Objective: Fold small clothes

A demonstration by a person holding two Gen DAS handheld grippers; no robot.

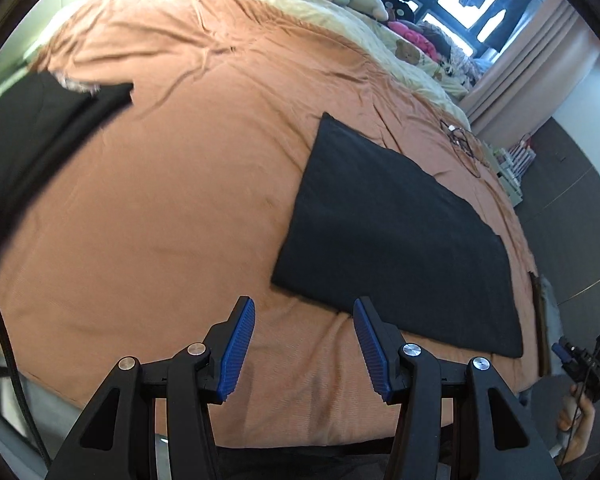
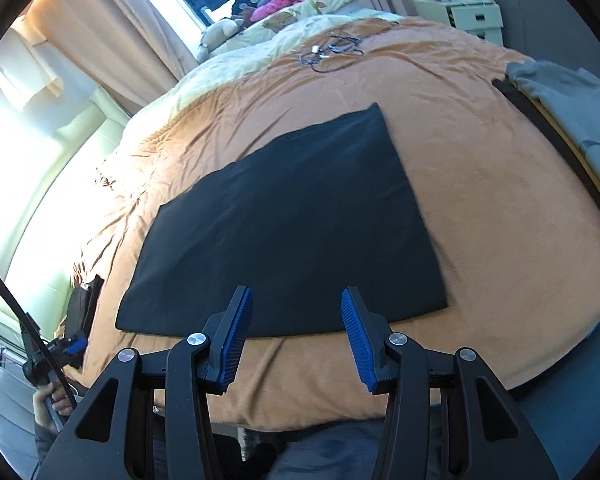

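A black garment (image 1: 392, 236) lies folded flat as a rectangle on the orange bedspread (image 1: 172, 208); it also shows in the right wrist view (image 2: 288, 236). My left gripper (image 1: 304, 312) is open and empty, just off the garment's near left corner. My right gripper (image 2: 296, 300) is open and empty, hovering over the garment's near edge. The right gripper also shows at the far right of the left wrist view (image 1: 588, 360), and the left gripper at the lower left of the right wrist view (image 2: 56, 354).
Another black cloth (image 1: 32, 140) lies at the left of the bed. A grey garment (image 2: 572, 104) lies at the bed's right edge. A tangle of cables (image 2: 332, 54) sits farther up the bedspread. Stuffed toys (image 2: 276, 2) and curtains stand by the window.
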